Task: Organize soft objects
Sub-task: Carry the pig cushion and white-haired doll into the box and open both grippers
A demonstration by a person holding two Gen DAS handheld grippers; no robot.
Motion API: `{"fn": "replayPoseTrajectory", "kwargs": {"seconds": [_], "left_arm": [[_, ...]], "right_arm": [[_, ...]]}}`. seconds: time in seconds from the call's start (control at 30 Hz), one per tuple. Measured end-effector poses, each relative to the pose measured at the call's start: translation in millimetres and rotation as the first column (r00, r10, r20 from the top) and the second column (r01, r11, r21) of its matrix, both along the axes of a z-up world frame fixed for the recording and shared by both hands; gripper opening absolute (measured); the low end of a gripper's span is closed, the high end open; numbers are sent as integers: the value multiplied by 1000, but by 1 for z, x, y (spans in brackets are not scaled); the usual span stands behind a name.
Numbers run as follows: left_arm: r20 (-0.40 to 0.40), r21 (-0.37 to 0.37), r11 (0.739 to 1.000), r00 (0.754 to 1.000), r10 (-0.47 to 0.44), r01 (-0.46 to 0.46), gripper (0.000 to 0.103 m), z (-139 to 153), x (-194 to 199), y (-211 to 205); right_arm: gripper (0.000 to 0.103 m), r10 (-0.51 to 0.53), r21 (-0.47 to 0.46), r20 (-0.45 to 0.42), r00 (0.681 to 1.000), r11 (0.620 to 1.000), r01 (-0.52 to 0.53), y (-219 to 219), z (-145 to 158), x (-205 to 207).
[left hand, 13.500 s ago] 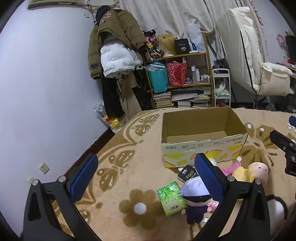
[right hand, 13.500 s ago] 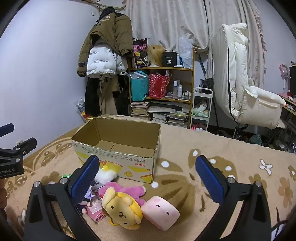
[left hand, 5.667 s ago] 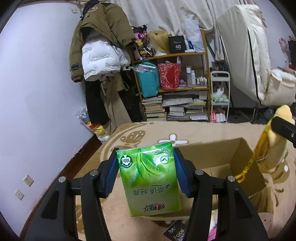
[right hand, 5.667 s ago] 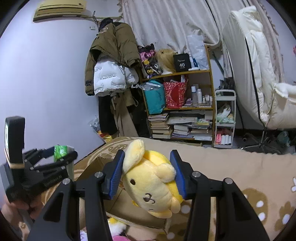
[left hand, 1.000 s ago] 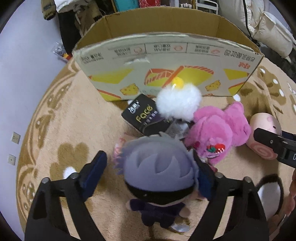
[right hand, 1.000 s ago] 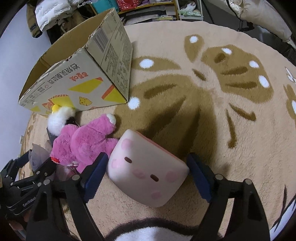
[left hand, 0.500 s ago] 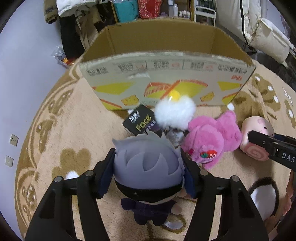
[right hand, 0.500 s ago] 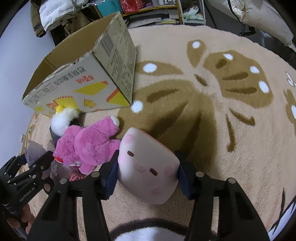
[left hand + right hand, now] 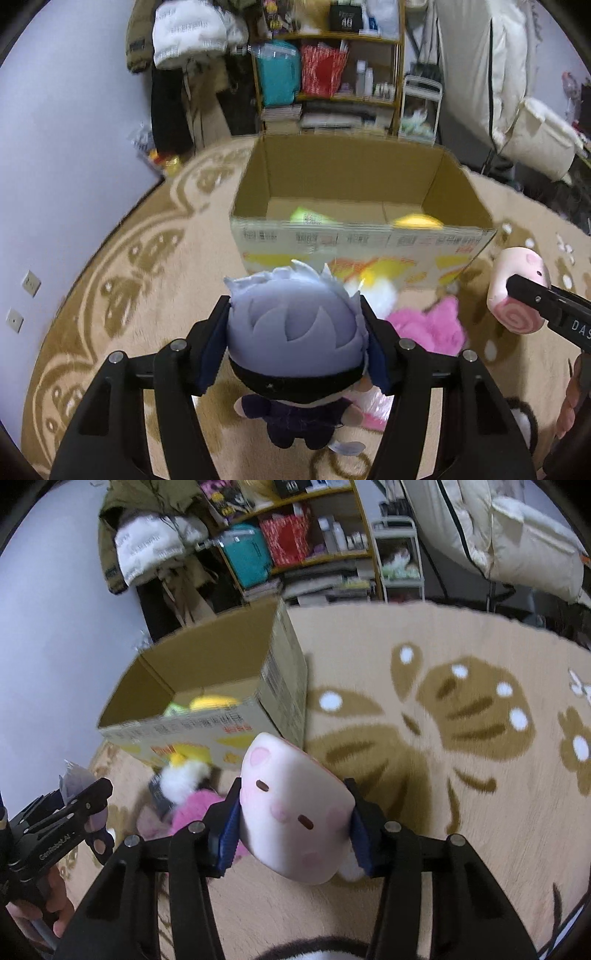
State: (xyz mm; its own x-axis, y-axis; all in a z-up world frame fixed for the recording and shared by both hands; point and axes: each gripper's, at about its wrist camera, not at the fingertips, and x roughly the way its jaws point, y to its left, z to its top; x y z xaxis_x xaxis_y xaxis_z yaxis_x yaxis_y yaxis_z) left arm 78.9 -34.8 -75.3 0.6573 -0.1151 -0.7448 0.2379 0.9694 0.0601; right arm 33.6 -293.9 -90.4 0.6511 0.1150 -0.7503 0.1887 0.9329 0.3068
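Observation:
My left gripper (image 9: 295, 339) is shut on a grey-haired plush doll (image 9: 295, 328) and holds it above the rug, in front of the open cardboard box (image 9: 362, 240). My right gripper (image 9: 291, 823) is shut on a pink pig cushion (image 9: 291, 805), lifted near the box's right corner (image 9: 284, 701); the cushion also shows in the left wrist view (image 9: 517, 291). Inside the box lie a green tissue pack (image 9: 308, 216) and a yellow plush (image 9: 415, 221). A pink plush (image 9: 428, 328) and a white fluffy toy (image 9: 376, 291) lie on the rug by the box front.
A beige patterned rug (image 9: 461, 757) covers the floor. Behind the box stand a cluttered shelf (image 9: 328, 74), hanging coats (image 9: 184, 48) and a white chair (image 9: 517, 92). A purple wall (image 9: 55, 147) is on the left.
Both grippers have risen and tilted up toward the box, carrying the doll and the pig cushion off the rug. The box interior has come into view.

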Motion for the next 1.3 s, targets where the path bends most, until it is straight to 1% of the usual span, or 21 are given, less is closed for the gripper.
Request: {"fn": "replayPoseTrajectory", "kwargs": {"seconds": [0.07,0.2,0.3,0.4,0.47,0.57,0.77,0.9,1.07,1.17,1.3], "left_arm": [[40,-1,1000,999,2,-2,63,9,0,0],[89,-4,1000,996,7,-7,63,27,4,-1],[153,17,1000,988,7,-9,63,45,8,-3],[196,21,1000,981,7,-11,63,59,13,-4],[217,28,999,976,19,-26,63,66,18,-4],[226,44,998,974,27,-38,63,78,23,-7],[282,64,998,959,7,-27,63,100,34,-17],[310,80,997,951,-1,-24,63,104,47,-21],[321,94,995,947,-3,-28,63,101,65,-23],[323,82,996,947,4,-32,63,95,76,-23],[318,42,998,948,26,-41,63,85,87,-18]], "right_arm": [[54,3,-14,41,999,1000,-3,0,9,-1],[54,19,-30,115,993,999,-15,1,24,1],[54,31,-44,166,986,999,-24,1,36,6],[54,45,-64,209,977,997,-32,5,50,9],[54,50,-83,237,970,996,-31,7,59,10],[54,59,-99,272,960,995,-33,9,68,13],[54,88,-127,323,942,991,-49,13,82,26],[54,111,-148,346,932,987,-63,19,84,37],[55,155,-173,357,921,980,-97,28,83,54],[55,175,-188,350,920,976,-114,33,79,64],[57,203,-190,339,918,971,-144,39,73,71]]}}
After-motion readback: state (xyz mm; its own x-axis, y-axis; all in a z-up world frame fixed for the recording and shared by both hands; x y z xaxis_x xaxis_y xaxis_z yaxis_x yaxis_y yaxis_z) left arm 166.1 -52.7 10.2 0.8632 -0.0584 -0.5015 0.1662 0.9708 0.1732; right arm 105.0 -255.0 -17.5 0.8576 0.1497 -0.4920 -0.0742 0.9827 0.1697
